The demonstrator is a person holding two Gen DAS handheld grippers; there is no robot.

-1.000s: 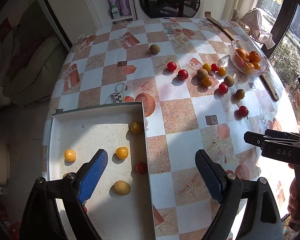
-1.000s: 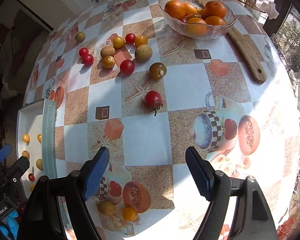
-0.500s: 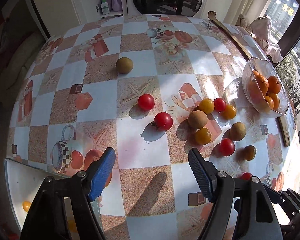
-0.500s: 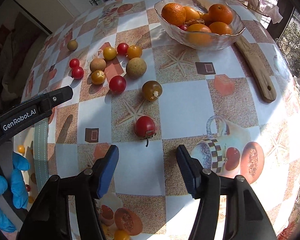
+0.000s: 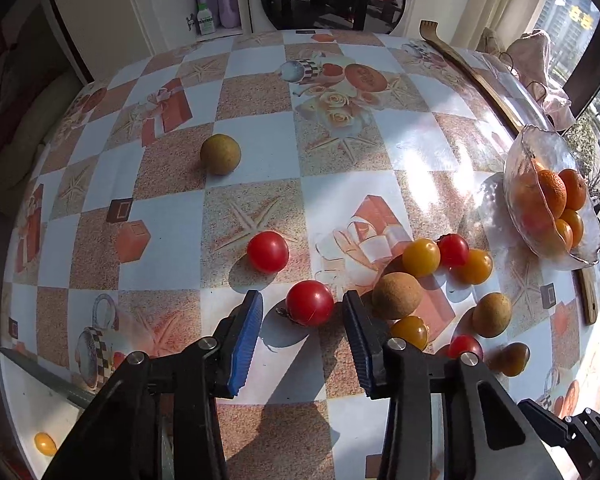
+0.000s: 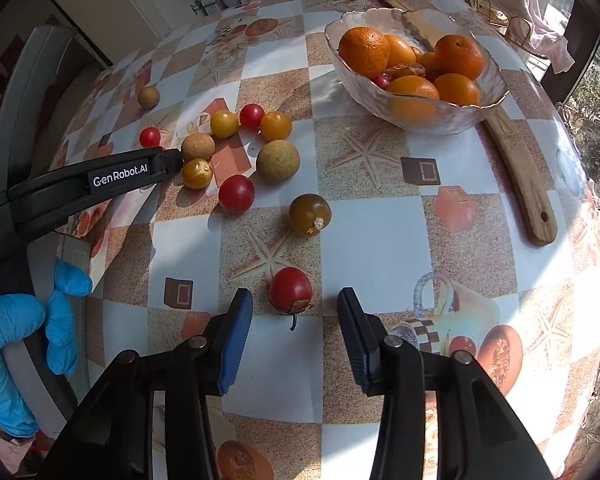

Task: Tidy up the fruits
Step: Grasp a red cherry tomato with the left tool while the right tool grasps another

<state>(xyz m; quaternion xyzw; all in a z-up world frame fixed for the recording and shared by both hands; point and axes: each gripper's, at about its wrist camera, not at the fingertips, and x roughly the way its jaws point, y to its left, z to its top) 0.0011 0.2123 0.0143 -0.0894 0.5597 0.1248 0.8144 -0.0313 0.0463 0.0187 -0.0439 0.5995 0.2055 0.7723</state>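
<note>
Currently both grippers are lining up picks. Left gripper (image 5: 302,312) is standing spread around a red cherry tomato (image 5: 309,303), just left of the longan (image 5: 397,295). Right gripper (image 6: 294,308) is standing spread around a stemmed red tomato (image 6: 291,290). Next move, by judgement: closing gently, then carrying to the white tray (image 5: 16,396). Checkered tablecloth (image 5: 256,128) is lying sunlit; glass bowl (image 6: 452,114) is holding oranges.

Wooden back scratcher (image 6: 512,168) on patterned tablecloth (image 5: 260,152); purple bottles (image 5: 220,0) on shelf; pink cloth (image 6: 528,32) near window.
</note>
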